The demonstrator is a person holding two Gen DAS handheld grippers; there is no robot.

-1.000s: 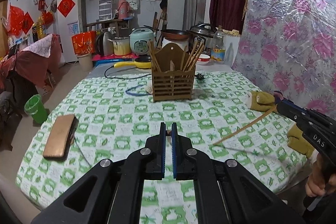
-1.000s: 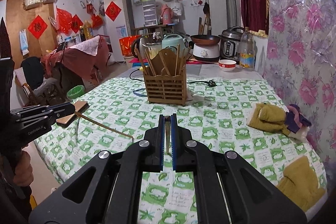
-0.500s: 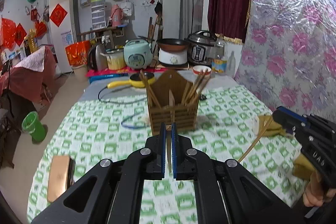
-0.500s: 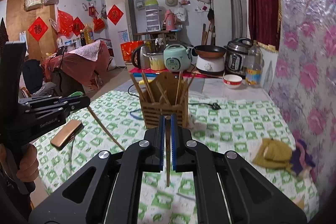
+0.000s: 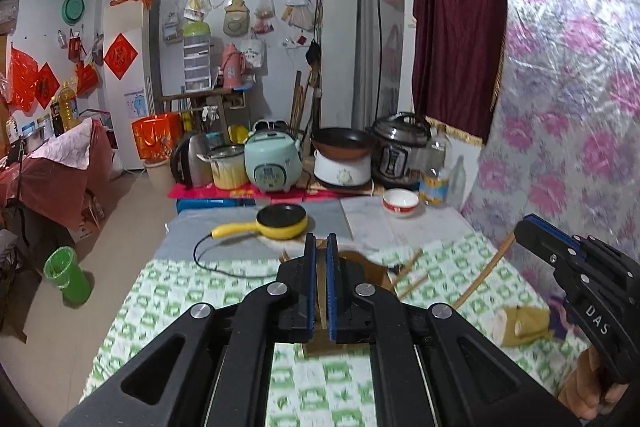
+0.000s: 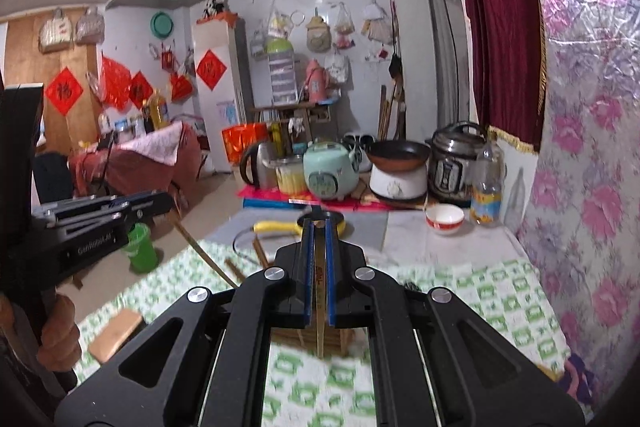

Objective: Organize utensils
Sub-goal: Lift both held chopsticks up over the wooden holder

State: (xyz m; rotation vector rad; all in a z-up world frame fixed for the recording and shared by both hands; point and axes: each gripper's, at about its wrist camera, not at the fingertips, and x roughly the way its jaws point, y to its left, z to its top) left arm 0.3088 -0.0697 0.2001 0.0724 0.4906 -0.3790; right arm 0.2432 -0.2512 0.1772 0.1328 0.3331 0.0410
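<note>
My left gripper (image 5: 320,243) is shut on a thin wooden chopstick (image 5: 320,299) that hangs down between its blue pads. My right gripper (image 6: 319,225) is likewise shut on a second chopstick (image 6: 319,315). Both are raised over the green-checked table (image 5: 180,291). The brown slatted utensil holder (image 5: 370,267) stands just behind and below the jaws, mostly hidden, with several chopsticks (image 5: 408,263) poking out of it. In the left wrist view the right gripper (image 5: 524,227) shows at the right with its chopstick (image 5: 480,279). In the right wrist view the left gripper (image 6: 166,201) shows at the left with its chopstick (image 6: 204,255).
A yellow electric pan (image 5: 282,223) with a black cable (image 5: 208,259) and a red-and-white bowl (image 5: 400,203) sit at the table's far end. Yellow cloths (image 5: 524,323) lie by the right edge, a brown case (image 6: 116,331) near the left edge. Cookers line the bench behind.
Both grippers have risen and moved forward to the holder, each still carrying its chopstick. The holder, earlier in plain sight ahead, now lies largely under the jaws.
</note>
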